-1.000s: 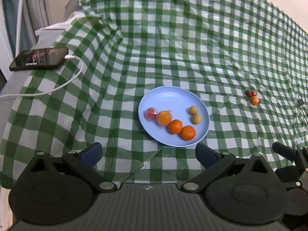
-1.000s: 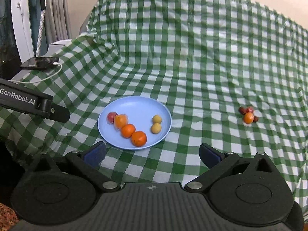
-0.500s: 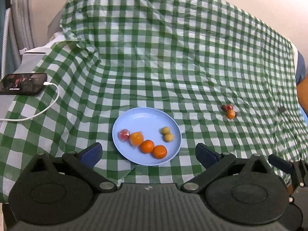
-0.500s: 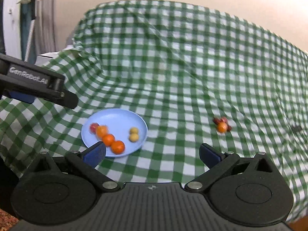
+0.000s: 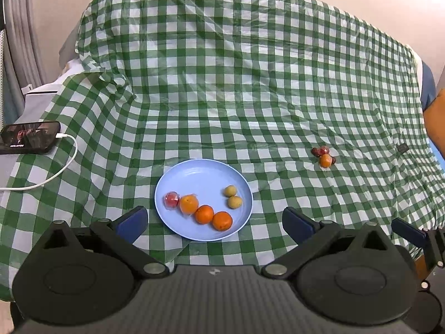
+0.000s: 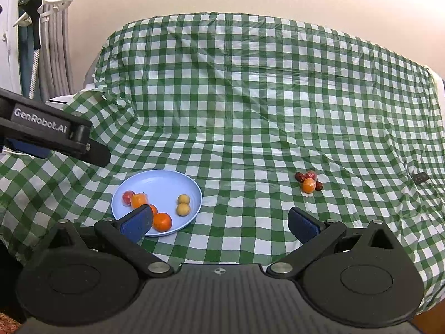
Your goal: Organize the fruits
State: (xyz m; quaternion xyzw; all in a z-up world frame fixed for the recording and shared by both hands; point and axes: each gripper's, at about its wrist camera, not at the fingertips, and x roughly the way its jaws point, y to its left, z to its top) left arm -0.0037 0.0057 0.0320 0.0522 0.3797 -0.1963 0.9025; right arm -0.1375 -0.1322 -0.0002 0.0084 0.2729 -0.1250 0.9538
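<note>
Both claws hang back at the near edge of the table, and both are spread wide with nothing between the fingers. The left claw (image 5: 212, 220) sits low centre in its own view, the right claw (image 6: 219, 222) low centre in its view.

Count the fruit on the blue plate (image 5: 194, 172), lower centre of the left view: six pieces. One red fruit in clear wrap (image 5: 172, 199) at the left, then one wrapped orange (image 5: 189, 204) touching it, then two bare oranges (image 5: 204, 214) running down to the right in a row. On the plate's right side, two small yellow-green fruits (image 5: 233, 202), one just above the other and touching.

Well apart, at the right of the frame, a small cluster (image 5: 323, 156) lies on the green checked cloth (image 5: 250, 83): one small orange fruit (image 6: 308, 185) in front, with dark red pieces around it, three or so, too small to count surely.

At the left edge, one phone (image 5: 29, 137) with one white cable (image 5: 55, 172) plugged in.

In the right view, the left gripper's black finger marked GenRobot.AI (image 6: 52, 136) juts in from the left edge.
</note>
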